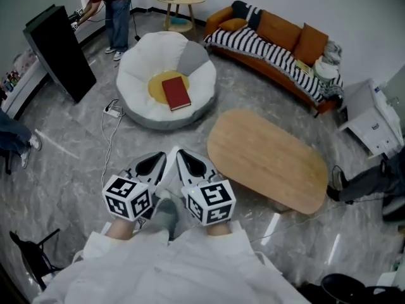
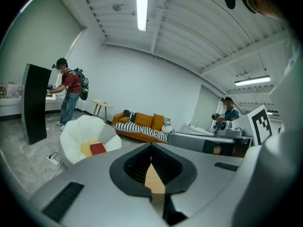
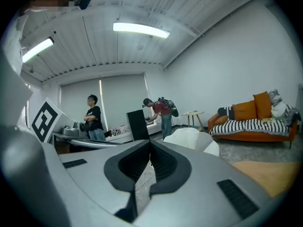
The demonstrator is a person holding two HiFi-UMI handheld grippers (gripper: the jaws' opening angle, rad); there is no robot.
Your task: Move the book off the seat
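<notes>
**Book on the seat, both grippers closed and empty**

The red book [image 1: 176, 92] lies flat on a yellow cushion [image 1: 155, 85] in the hollow of the white seat [image 1: 136, 68]. On the near side of the seat, well apart from it, the left gripper [image 1: 154, 164] and the right gripper [image 1: 192, 164] are held side by side and point toward it. Each has its jaws pressed together with nothing between them. A wooden table [image 1: 266, 157] stands near the seat on its right. Beyond the seat to the right is an orange sofa [image 1: 278, 27] with a striped throw. Straight beyond the seat is a small round table [image 1: 180, 0]. To the seat's left a black panel [image 1: 60, 52] stands upright, and a person [image 1: 114, 5] stands beyond it.
</notes>
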